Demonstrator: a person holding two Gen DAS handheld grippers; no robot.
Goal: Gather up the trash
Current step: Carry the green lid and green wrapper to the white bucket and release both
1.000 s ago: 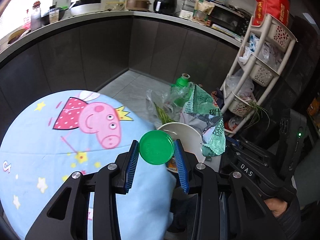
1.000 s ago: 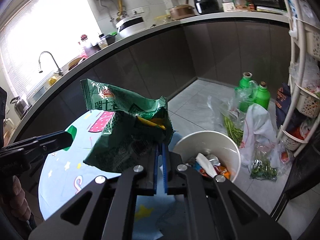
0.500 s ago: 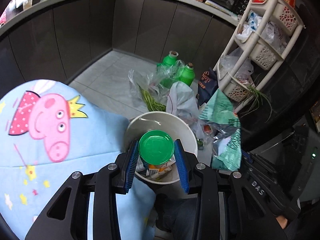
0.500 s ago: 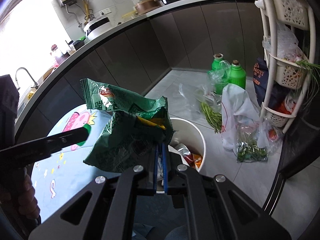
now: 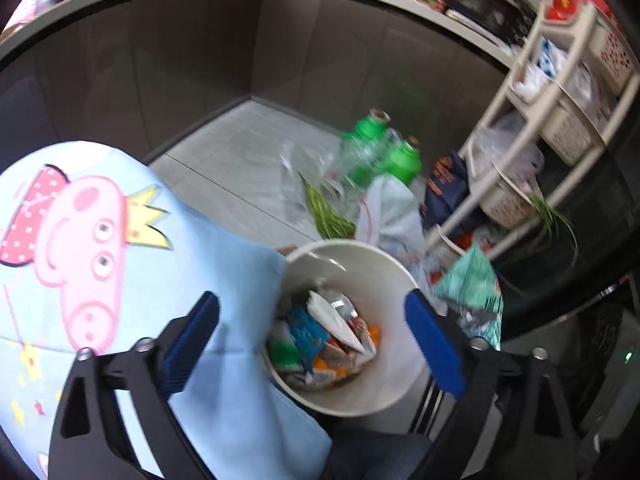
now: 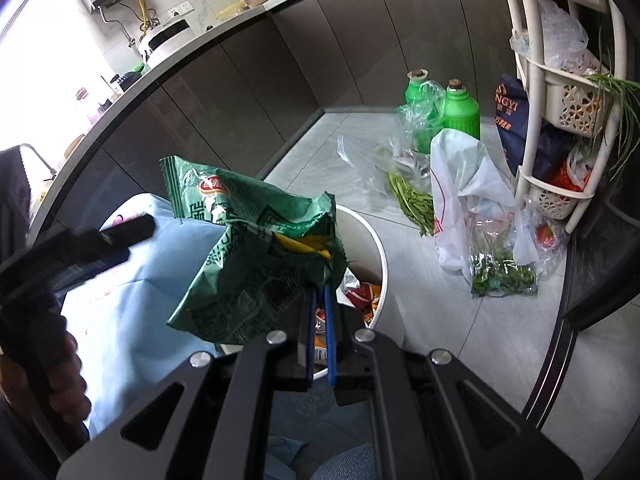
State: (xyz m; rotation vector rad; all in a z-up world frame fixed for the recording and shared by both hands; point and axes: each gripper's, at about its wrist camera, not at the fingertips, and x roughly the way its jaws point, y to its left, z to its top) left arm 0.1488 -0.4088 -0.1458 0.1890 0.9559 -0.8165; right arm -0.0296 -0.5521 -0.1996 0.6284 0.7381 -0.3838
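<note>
Chip bag could miss the bin.
Right gripper (image 6: 320,300) clenched on chip bag (image 6: 256,252) at frame centre, overhanging bin (image 6: 382,256) rim w/ tabletop (image 6: 160,264) beside; left gripper (image 5: 312,332) released, empty.

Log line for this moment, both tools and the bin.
left tool: open, nothing held, over white bin | right tool: shut on green chip bag, beside bin rim | bin: holds wrappers | next: likely drop bag
</note>
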